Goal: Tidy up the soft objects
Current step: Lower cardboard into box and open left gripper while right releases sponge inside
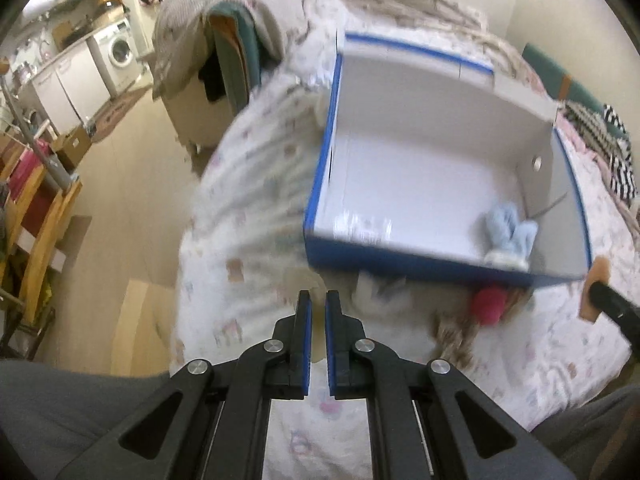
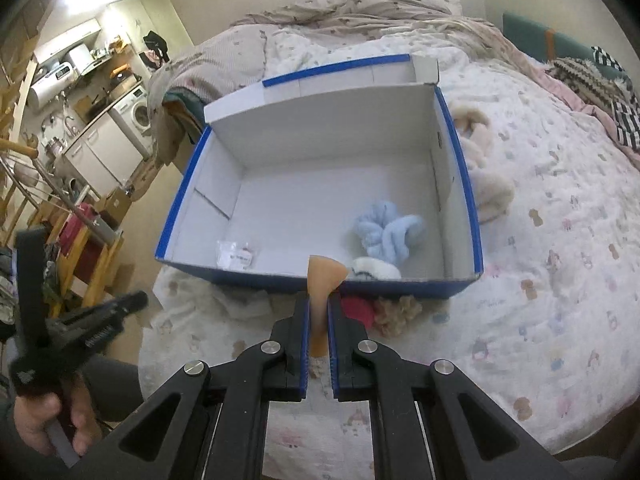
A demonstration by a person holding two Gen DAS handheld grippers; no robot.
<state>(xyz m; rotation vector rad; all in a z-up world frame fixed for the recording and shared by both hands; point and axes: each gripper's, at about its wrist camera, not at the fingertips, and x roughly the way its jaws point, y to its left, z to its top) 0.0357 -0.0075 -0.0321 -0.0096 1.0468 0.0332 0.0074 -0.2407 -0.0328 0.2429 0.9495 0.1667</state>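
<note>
Tan soft piece [image 2: 323, 280], being pinched by the right tongs [image 2: 319, 300], needs carrying over the near wall into the blue box [image 2: 458, 148]; left tongs [image 1: 318, 300] are clenched empty.

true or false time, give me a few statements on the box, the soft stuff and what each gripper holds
1. The right gripper is shut on a thin tan soft piece. True.
2. The left gripper holds a red sock. False: it is shut with nothing between its pads.
3. A light blue fluffy bundle lies inside the blue cardboard box with white inside. True.
4. The red soft item is in the box. False: it lies on the bedspread in front of the box.
</note>
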